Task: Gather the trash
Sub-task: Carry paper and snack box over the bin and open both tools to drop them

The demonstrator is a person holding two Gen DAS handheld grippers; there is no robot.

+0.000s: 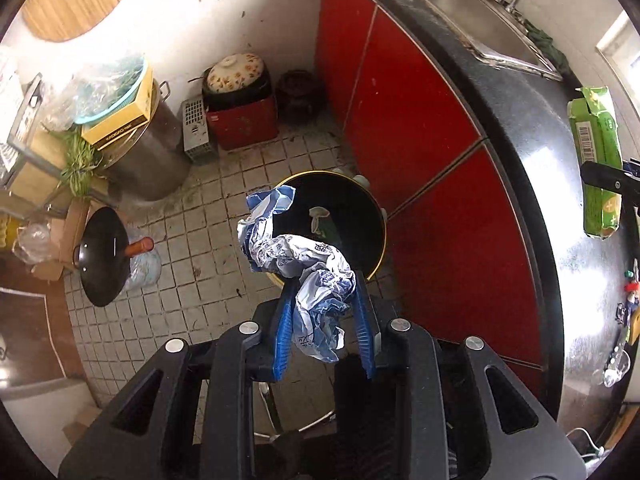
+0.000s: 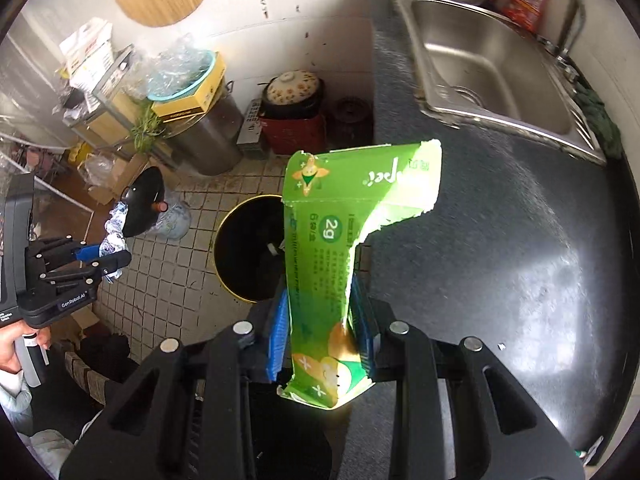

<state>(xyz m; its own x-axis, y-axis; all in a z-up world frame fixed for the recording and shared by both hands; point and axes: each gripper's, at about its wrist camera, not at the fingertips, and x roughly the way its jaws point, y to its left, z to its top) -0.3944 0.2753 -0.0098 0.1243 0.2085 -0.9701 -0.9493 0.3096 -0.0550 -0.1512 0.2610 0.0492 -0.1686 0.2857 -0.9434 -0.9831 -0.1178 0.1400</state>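
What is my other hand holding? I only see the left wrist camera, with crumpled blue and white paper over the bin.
Observer: Your right gripper holds a torn green carton, pinched low on its side.
Operator: Is the carton over the bin too?
Observer: Partly. From the right wrist view its lower half overlaps the right edge of the black bin; its torn top is in front of the dark countertop.
Operator: Can you see my left gripper from there?
Observer: Yes, the left gripper sits at the far left of that view, and the crumpled paper sticks out of its tips, left of the bin.
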